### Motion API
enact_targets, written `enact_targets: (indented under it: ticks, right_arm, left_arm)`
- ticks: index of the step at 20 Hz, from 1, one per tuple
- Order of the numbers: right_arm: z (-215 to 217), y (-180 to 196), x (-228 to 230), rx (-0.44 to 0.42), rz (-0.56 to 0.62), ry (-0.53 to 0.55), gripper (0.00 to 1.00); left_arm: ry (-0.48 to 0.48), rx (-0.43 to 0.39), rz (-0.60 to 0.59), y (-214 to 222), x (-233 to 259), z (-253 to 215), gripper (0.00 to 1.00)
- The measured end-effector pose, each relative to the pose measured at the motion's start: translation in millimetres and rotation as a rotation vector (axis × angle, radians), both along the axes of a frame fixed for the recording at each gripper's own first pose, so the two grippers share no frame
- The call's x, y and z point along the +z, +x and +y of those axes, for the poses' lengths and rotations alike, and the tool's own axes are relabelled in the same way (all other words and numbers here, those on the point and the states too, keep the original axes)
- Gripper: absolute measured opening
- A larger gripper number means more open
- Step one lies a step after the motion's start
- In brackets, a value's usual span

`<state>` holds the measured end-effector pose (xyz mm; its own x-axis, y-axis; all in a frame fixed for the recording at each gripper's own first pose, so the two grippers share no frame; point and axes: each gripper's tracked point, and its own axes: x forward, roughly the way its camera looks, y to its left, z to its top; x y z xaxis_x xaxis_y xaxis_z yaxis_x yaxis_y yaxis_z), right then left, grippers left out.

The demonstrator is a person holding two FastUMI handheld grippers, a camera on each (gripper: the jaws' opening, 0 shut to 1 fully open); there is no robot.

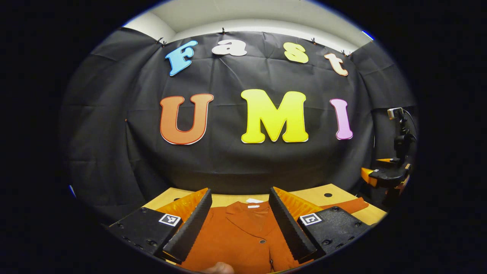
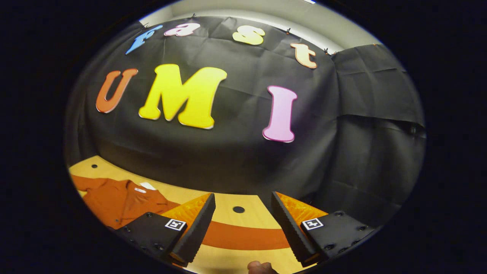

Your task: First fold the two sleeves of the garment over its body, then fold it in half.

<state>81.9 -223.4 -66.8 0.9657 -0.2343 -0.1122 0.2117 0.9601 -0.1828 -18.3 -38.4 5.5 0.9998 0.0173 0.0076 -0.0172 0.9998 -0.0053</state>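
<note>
Spread fingers on my left gripper (image 1: 240,224) hang above the rust-orange buttoned garment (image 1: 243,236), flat on the pale wooden table (image 1: 323,194). Right gripper (image 2: 242,228), equally apart, frames its outstretched sleeve (image 2: 243,236). Sleeve-fold pending; next: descend, pinch the cuff.

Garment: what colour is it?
Plain rust orange garment with a small button, seen best in the left gripper view.

The garment (image 1: 243,239) hem is cut off by the lower edge.
</note>
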Motion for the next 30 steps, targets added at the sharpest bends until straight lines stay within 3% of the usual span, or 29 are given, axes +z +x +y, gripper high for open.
enact_targets:
  ticks: [3, 6, 14, 19, 26, 27, 28, 30]
  right_arm:
    - [-53, 25, -55, -0.013, 0.136, -0.026, 0.94]
    - [-92, 36, -119, 0.010, 0.313, 0.024, 0.95]
    - [-144, 46, -246, -0.082, 0.811, 0.286, 0.93]
    - [-138, 41, -256, -0.116, 1.030, 0.472, 0.95]
    - [-137, 37, -269, -0.138, 1.178, 0.459, 0.89]
    - [-135, 43, -267, -0.134, 1.162, 0.467, 0.79]
    - [-135, 45, -268, -0.142, 1.161, 0.476, 0.79]
    - [-134, 46, -267, -0.174, 1.175, 0.487, 0.63]
  left_arm:
    - [-0.005, 0.042, 0.008, -4, 2, -2, 0.98]
    - [0.007, 0.096, 0.015, -7, 5, -2, 0.98]
    - [0.002, 0.209, 0.052, -18, -3, -10, 0.98]
    - [0.017, 0.199, 0.100, -15, -21, -12, 0.98]
    - [0.005, 0.199, 0.169, -12, -47, 3, 0.98]
    - [0.011, 0.203, 0.178, -12, -49, 5, 0.98]
    - [0.015, 0.206, 0.184, -12, -50, 7, 0.98]
    - [0.018, 0.200, 0.189, -12, -52, 8, 0.98]
